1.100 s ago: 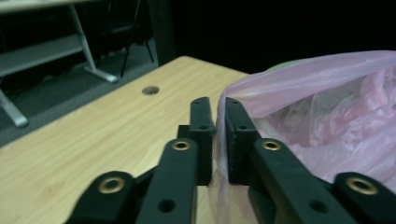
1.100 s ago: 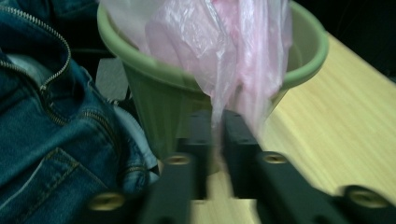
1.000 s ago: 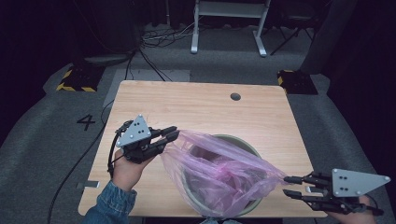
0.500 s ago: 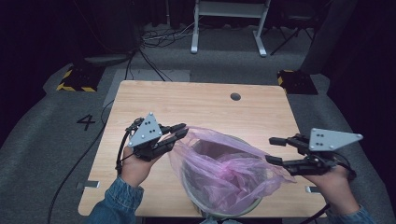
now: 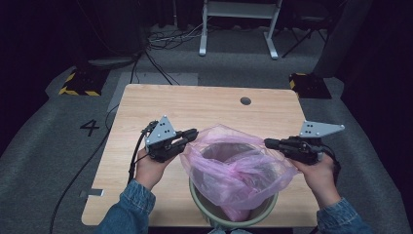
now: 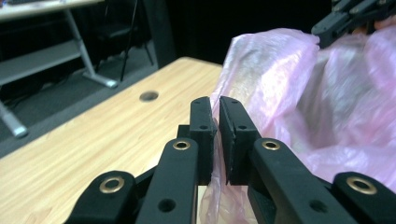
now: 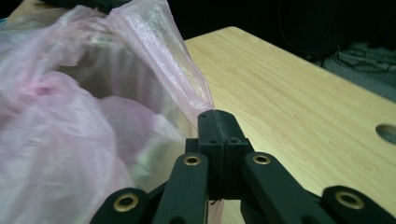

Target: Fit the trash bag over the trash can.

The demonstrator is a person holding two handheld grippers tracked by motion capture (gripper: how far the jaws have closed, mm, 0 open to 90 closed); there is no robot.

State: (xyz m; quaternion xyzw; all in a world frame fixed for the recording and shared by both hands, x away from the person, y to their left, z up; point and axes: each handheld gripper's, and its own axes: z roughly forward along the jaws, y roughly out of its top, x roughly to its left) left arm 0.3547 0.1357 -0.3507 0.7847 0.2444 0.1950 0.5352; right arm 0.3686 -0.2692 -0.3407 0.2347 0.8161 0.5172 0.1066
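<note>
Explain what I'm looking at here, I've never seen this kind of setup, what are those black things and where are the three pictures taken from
A person stands at a light wooden table and works with two tools, one in each hand. Each is a hand-held gripper: black, with two jaws that pinch like tongs.

One picture comes from a camera above, looking down at the table. The other two come from small cameras riding on the tools and looking along their jaws.

On the table stands a round pale-green bin. A thin, crinkled pink plastic bag sits in it.

The left hand-held gripper pinches the bag's edge on one side, with the film caught between its nearly closed jaws. The right hand-held gripper, jaws pressed together, pinches the opposite edge. Together they hold the bag's mouth open over the bin.
</note>
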